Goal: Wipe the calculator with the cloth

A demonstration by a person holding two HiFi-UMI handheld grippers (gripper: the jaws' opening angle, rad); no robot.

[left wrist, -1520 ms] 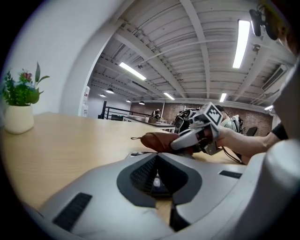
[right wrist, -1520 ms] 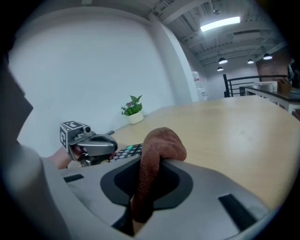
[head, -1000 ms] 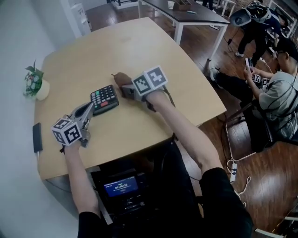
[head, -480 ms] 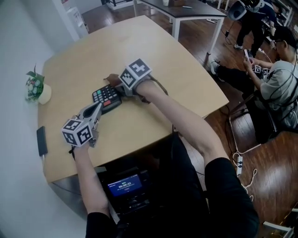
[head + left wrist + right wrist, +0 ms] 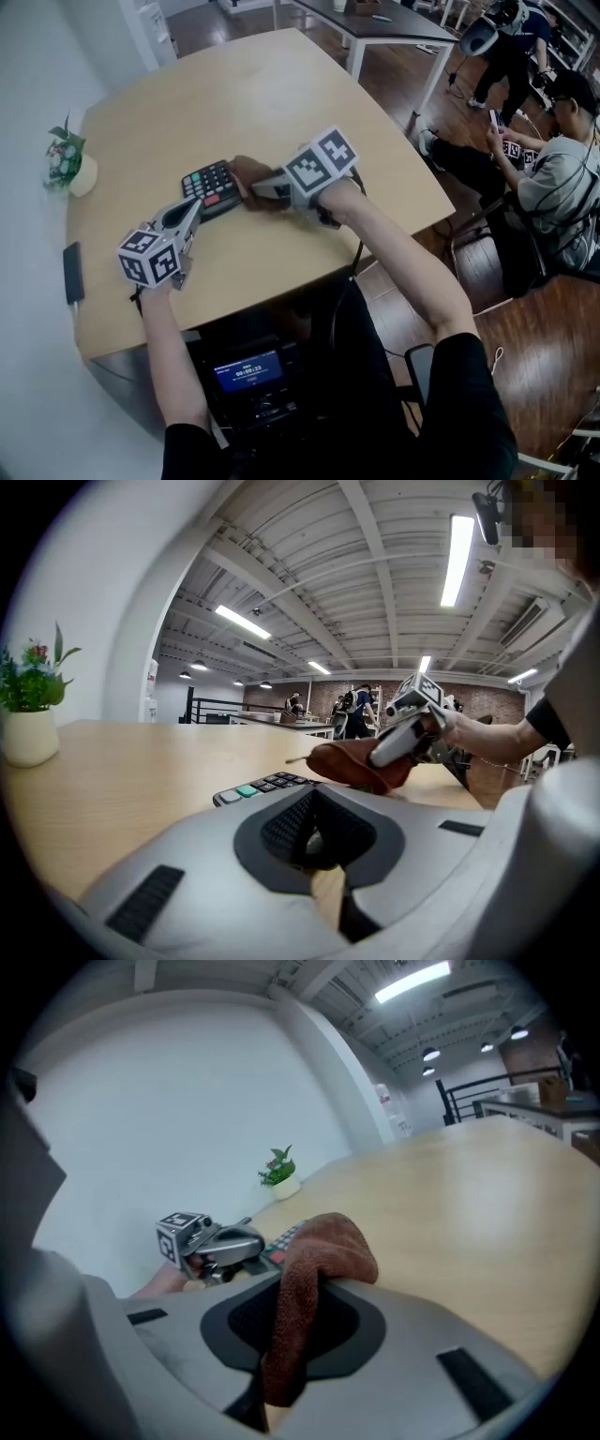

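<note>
The black calculator (image 5: 211,187) lies on the wooden table (image 5: 262,94), with its keys also visible in the left gripper view (image 5: 261,787). My right gripper (image 5: 265,189) is shut on a brown cloth (image 5: 247,172), which bunches against the calculator's right edge. In the right gripper view the cloth (image 5: 314,1260) hangs pinched between the jaws (image 5: 298,1335). My left gripper (image 5: 192,211) is shut, with nothing between its jaws (image 5: 317,803). Its tip sits at the calculator's near left corner.
A small potted plant (image 5: 64,159) stands at the table's left edge, with a dark phone (image 5: 72,272) nearer me. People sit on the floor side at the right (image 5: 562,178). A dark table (image 5: 375,23) stands beyond.
The right gripper swept the cloth left onto the calculator, then back to the calculator's right edge. The left gripper has stayed at the calculator's near corner.
</note>
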